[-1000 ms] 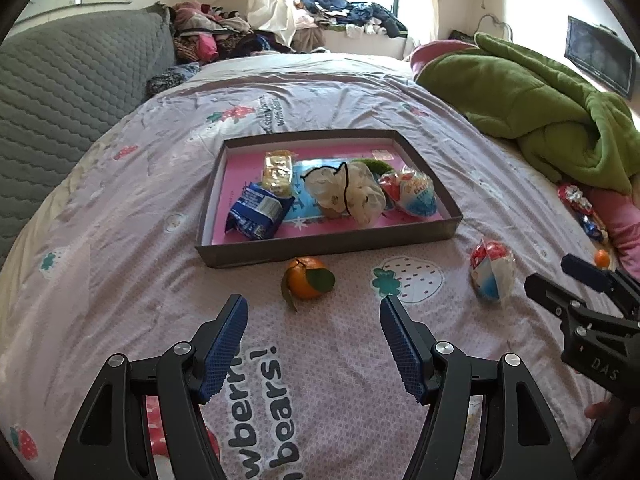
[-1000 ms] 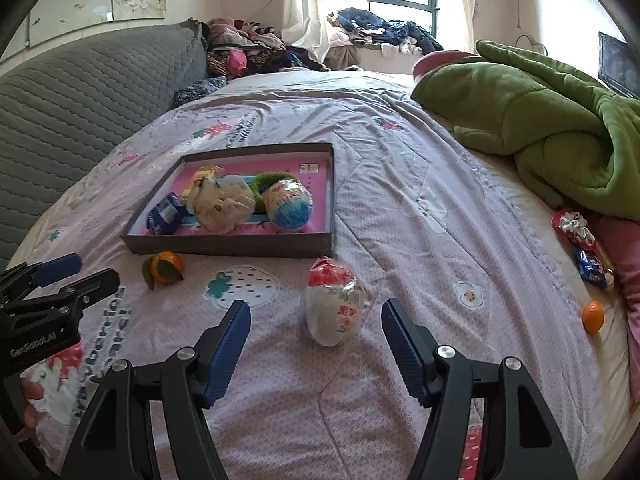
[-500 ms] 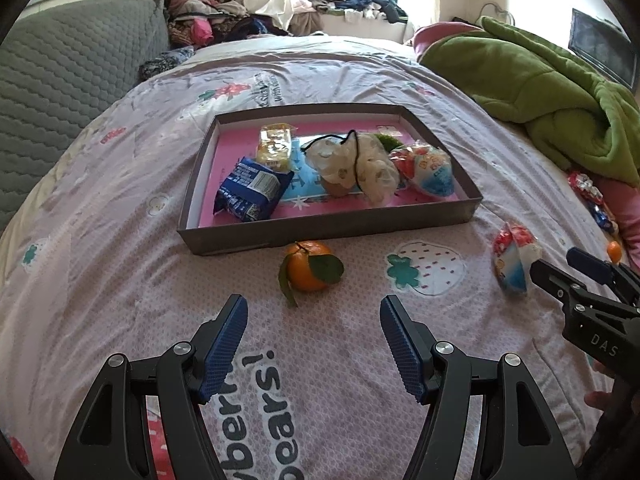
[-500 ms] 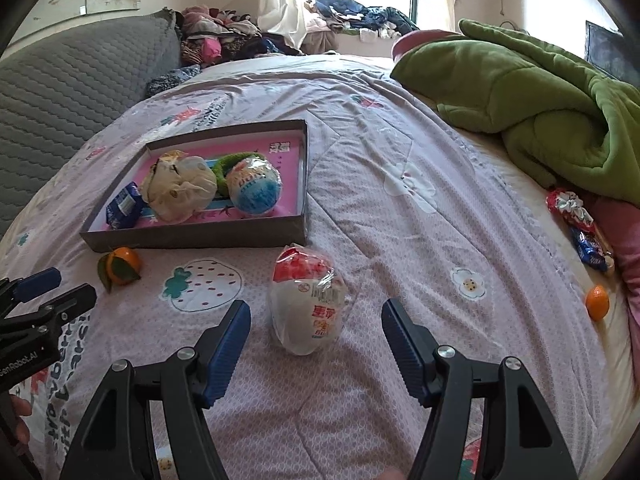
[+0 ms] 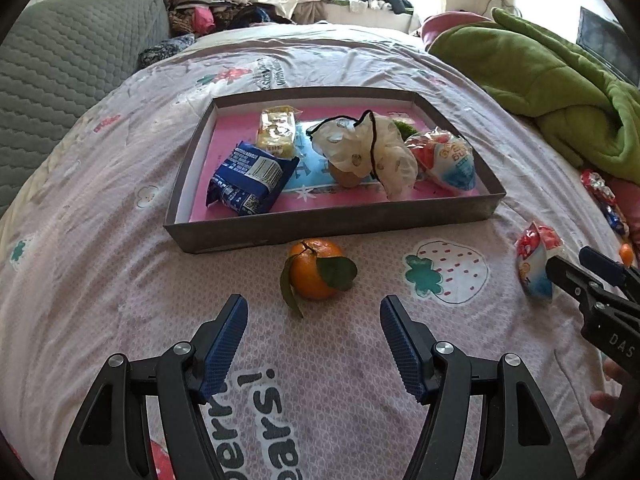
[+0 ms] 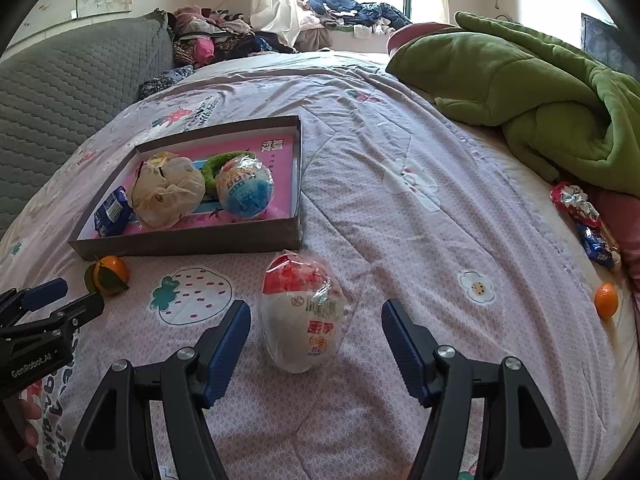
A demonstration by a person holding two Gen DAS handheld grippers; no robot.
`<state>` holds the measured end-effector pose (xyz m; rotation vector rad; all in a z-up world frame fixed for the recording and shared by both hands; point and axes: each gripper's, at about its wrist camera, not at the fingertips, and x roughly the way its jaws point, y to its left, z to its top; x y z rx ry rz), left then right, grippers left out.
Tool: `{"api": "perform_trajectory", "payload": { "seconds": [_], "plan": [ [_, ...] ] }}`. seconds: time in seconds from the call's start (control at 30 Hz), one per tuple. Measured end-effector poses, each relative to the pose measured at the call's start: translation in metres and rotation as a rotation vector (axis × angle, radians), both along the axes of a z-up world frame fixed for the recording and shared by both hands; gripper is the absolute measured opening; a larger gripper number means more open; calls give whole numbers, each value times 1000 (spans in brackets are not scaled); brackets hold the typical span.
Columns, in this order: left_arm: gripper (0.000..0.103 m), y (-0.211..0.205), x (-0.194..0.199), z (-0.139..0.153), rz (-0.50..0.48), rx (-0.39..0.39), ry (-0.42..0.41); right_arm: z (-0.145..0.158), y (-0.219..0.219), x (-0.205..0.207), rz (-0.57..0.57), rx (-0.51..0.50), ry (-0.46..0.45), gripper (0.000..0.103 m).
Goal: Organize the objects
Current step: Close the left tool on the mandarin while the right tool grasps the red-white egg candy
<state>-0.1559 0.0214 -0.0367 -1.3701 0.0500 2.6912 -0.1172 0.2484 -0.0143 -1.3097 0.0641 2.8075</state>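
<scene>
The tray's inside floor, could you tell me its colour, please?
Pink floor of the tray, clearest in the left wrist view.

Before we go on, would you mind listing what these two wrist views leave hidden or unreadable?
- Brown round item, left wrist view: mostly under the crumpled cream plastic bag in the grey cardboard tray.
- Fuzzy green item, right wrist view: partly behind the blue-and-white wrapped ball.
- Red-and-white wrapped snack: print too small to read.
</scene>
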Motion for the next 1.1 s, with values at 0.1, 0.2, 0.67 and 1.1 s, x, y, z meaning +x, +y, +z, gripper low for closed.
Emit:
{"api": "perform_trajectory", "payload": {
  "seconds": [0.1,0.2,0.67,1.1],
  "plan": [
    [70,-2,-4,-2,6,4,0,-4,-1,-2,-1,1,-8,68],
    [70,-4,-7,-6,9,6,-2,-6,-2,-4,-2,0,-17,68],
    [70,-8,-29,-22,27,13,-23,-27,-6,-26,-3,4,-57,68],
    [68,-5,-44,-34,52,19,-23,-37,-15,-32,42,-3,-62,51]
  ]
}}
